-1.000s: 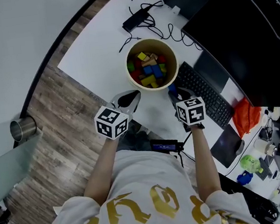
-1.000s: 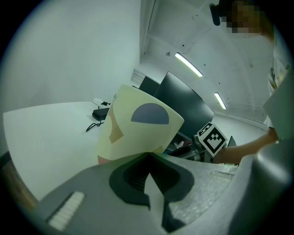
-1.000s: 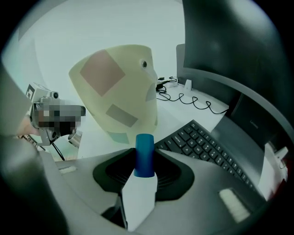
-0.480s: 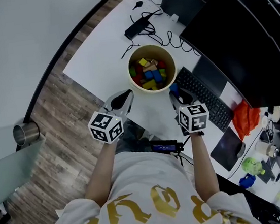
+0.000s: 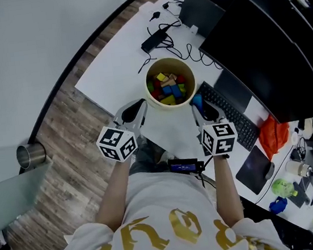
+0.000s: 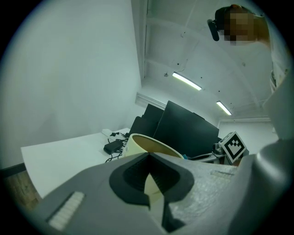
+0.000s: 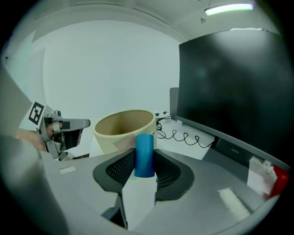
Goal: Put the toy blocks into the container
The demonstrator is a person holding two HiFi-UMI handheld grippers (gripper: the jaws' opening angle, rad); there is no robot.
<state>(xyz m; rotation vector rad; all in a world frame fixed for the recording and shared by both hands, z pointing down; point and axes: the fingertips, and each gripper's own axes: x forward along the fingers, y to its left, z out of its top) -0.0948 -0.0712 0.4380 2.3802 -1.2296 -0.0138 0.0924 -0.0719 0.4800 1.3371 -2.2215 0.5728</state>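
Right gripper: clenched on a blue cylindrical toy block, held upright by its curved side. Left gripper: jaws together, nothing between them.

The block sits just outside the rim of the cream round container, on the side toward the black keyboard. The container stands near the front edge of the white tabletop and already holds many coloured blocks.

Risks: the rounded block may slip or twist out. Released short of the opening, it could strike the rim and roll off that edge.
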